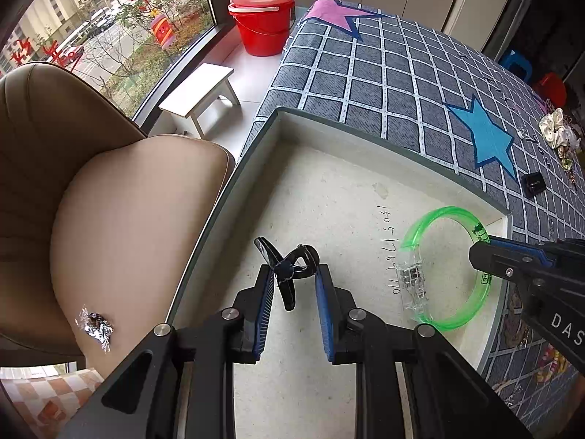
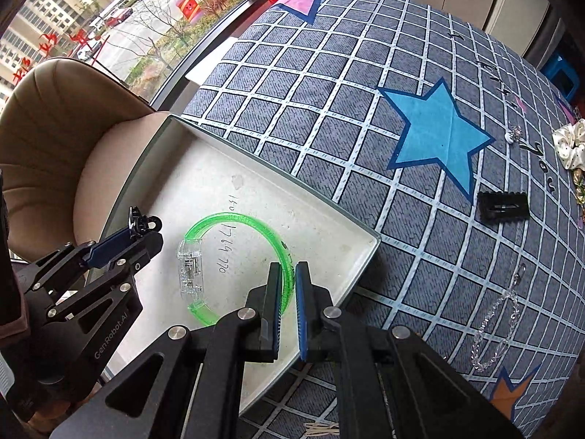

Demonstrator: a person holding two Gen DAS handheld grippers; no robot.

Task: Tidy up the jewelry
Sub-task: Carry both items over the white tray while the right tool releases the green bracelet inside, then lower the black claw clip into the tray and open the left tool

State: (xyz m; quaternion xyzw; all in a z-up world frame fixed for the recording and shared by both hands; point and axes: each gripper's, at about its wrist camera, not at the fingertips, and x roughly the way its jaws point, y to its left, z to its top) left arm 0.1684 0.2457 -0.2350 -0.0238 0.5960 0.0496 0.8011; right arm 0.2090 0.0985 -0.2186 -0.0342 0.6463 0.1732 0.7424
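Left fingers, part open, carry a black clip; right fingers, nearly closed, pinch the green bracelet, both over the tray, probably for release. Beyond: unsorted pieces on the tabletop.

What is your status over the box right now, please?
Left gripper shut on black hair clip. Right gripper shut on green bangle, over white box. Nothing blocking.

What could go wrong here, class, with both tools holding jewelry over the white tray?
1. The black hair claw sits crookedly in the left tool; it may twist loose near the tray's edge.
2. The right tool pinches only the thin rim of the green bangle, which could slip or swing.
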